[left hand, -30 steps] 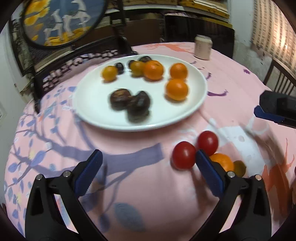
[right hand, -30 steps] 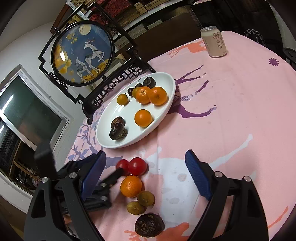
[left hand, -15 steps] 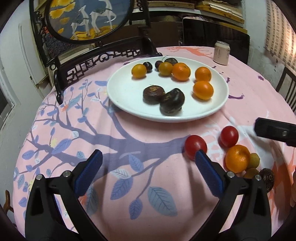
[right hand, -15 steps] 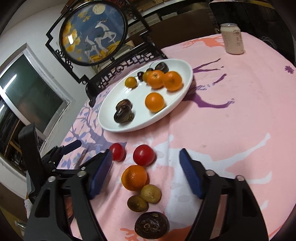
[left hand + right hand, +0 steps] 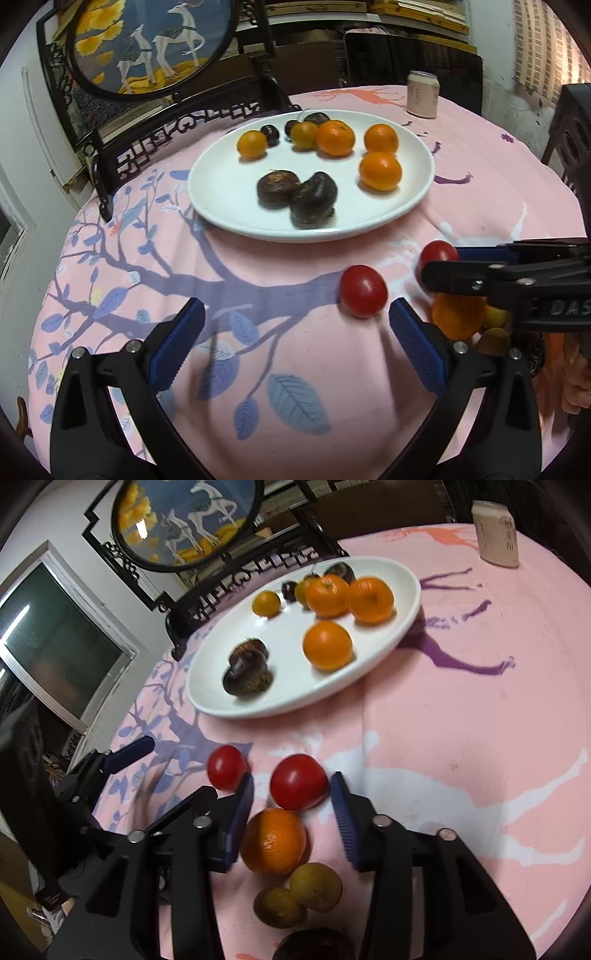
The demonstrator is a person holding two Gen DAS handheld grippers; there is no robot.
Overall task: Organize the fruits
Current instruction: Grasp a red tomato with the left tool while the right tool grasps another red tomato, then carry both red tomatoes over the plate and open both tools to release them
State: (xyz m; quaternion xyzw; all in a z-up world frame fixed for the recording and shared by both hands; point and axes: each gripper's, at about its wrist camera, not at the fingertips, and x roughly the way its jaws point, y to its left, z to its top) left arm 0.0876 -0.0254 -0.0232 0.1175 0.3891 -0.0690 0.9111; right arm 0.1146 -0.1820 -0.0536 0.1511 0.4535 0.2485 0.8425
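Plate (image 5: 400, 627) lies on the tablecloth (image 5: 480, 709), toward the table's far side, bearing oranges at right and dark fruits at left. Can (image 5: 496, 533) stands behind the plate, far right. Two tomatoes (image 5: 298, 782) lie before the plate; the right gripper (image 5: 291, 819) straddles the nearer one, pads not touching it. An orange (image 5: 274, 842) and two smaller fruits (image 5: 314, 886) lie nearer still. The left gripper (image 5: 295, 332) sits left of these.

Pink tablecloth (image 5: 295, 369): white plate (image 5: 229, 206), can (image 5: 423, 94), loose fruit (image 5: 273, 840).
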